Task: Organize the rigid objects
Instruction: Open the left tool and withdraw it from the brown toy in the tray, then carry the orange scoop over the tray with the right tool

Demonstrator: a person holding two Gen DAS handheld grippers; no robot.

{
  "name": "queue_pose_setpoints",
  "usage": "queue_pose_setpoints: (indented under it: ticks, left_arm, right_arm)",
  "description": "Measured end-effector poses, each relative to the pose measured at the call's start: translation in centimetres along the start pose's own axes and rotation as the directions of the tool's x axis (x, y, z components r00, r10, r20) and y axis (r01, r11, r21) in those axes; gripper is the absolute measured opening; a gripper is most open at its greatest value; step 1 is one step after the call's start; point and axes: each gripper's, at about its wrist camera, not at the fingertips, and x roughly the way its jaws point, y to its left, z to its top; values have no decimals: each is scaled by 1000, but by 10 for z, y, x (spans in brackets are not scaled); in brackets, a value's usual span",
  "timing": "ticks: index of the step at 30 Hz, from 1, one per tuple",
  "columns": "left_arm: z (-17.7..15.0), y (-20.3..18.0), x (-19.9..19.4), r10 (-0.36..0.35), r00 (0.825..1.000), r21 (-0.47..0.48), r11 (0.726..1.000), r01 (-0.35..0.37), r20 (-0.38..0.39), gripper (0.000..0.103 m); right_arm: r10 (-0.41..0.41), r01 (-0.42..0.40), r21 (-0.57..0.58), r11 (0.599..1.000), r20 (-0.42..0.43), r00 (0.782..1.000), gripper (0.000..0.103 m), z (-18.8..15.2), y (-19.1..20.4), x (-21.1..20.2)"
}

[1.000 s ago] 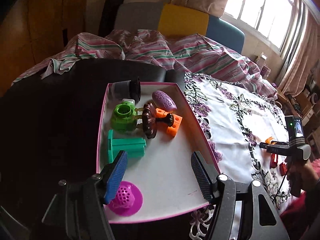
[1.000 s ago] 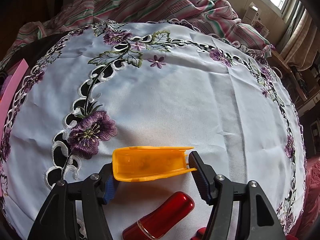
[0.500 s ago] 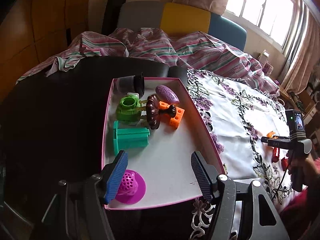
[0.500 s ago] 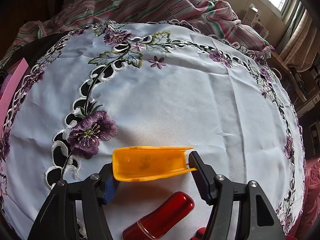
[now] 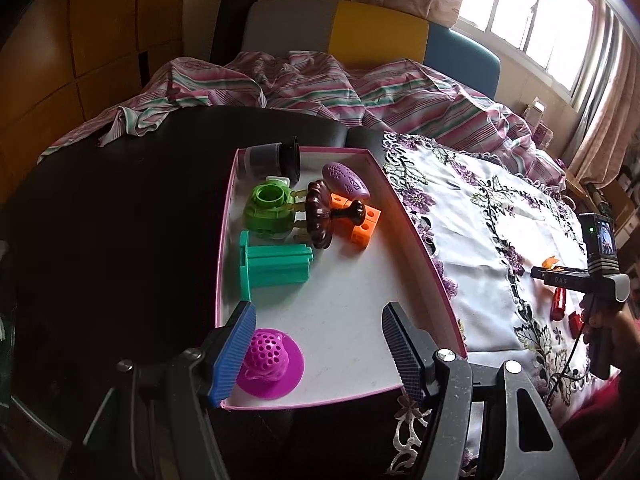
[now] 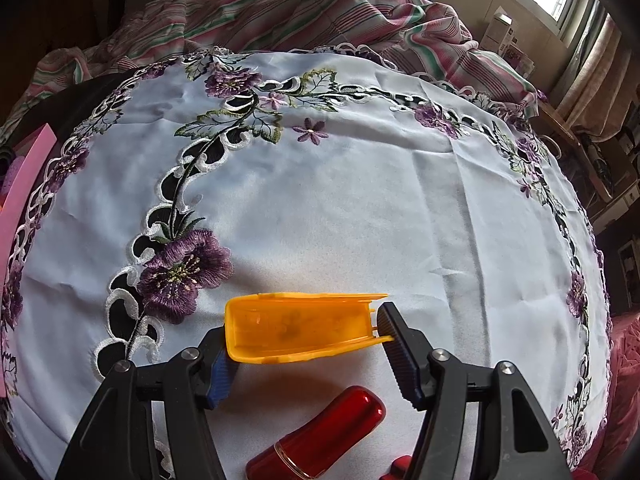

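A pink-rimmed white tray [image 5: 356, 280] holds a dark cup [image 5: 272, 158], a purple oval [image 5: 346, 180], a green ring piece [image 5: 270, 208], a brown knob [image 5: 320, 216], an orange block [image 5: 362, 228], a teal block [image 5: 276, 266] and a magenta perforated disc [image 5: 272, 364]. My left gripper [image 5: 316, 312] hovers open over the tray's near end, and the disc lies beside its left finger. My right gripper [image 6: 304, 328] is shut lengthwise on an orange scoop-shaped piece [image 6: 300, 328] just above the embroidered cloth [image 6: 340, 200]. A red tube [image 6: 320, 436] lies below it.
A small red piece [image 6: 400, 466] pokes in at the bottom edge. The tray's pink rim [image 6: 24, 184] shows at far left. A striped blanket [image 5: 320, 88] and chairs lie behind the dark table [image 5: 120, 220]. A hand [image 5: 600, 316] holds the right gripper's handle.
The left gripper has eased back a little, so the tray sits slightly farther off in its view. The right gripper and the orange piece have not moved.
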Motion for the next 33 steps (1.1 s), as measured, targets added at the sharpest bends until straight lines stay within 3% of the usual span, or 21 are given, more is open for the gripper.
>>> queue_pose_setpoints:
  ticks: [6, 14, 24, 33]
  left_arm:
    - [-5, 2, -1, 7, 1000, -2, 1000, -7, -8, 67]
    - [-11, 11, -5, 16, 1000, -19, 1000, -16, -3, 67]
    - [-19, 32, -10, 30, 1000, -61, 998, -30, -1, 67]
    - [-21, 51, -13, 51, 999, -102, 994, -50, 8, 67]
  right_arm:
    - [6, -6, 11, 1000, 4, 1000, 65, 0, 0, -1]
    - [50, -55, 53, 997, 98, 994, 65, 4, -5, -23]
    - [110, -109, -13, 994, 103, 989, 65, 5, 18, -30]
    - [248, -225, -148, 963, 162, 955, 65, 5, 91, -73]
